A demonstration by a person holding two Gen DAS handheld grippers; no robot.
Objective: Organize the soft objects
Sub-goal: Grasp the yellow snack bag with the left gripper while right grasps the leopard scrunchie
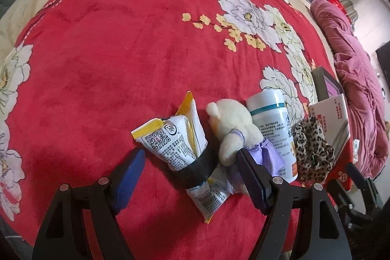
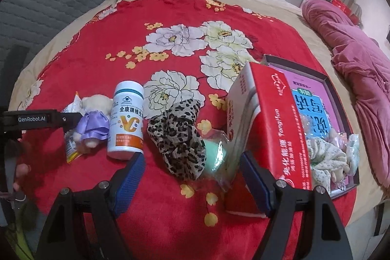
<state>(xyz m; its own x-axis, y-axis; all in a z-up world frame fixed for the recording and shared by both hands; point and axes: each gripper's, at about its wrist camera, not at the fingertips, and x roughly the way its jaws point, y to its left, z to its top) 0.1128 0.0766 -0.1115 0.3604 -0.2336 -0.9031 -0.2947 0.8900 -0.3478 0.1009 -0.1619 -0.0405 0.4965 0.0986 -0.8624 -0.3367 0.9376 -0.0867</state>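
In the left wrist view my left gripper (image 1: 192, 177) is open low over the red blanket. Two crumpled white-and-yellow snack packets (image 1: 175, 140) bound by a black band (image 1: 197, 171) lie between its fingers. A white plush bear in a purple dress (image 1: 231, 130) lies against the right finger. My right gripper (image 2: 192, 180) is open too. A leopard-print scrunchie (image 2: 178, 138) lies just ahead between its fingers. Beside the scrunchie is a mint-green sponge in a clear bag (image 2: 214, 157). Neither gripper's pads press on anything.
A white vitamin bottle (image 2: 126, 121) stands between bear and scrunchie. A red carton (image 2: 275, 126) leans on a dark tray (image 2: 326, 82) holding floral cloth (image 2: 324, 155). A pink quilt (image 2: 360, 65) lies at the right. The left gripper's black frame (image 2: 41, 119) crosses the left edge.
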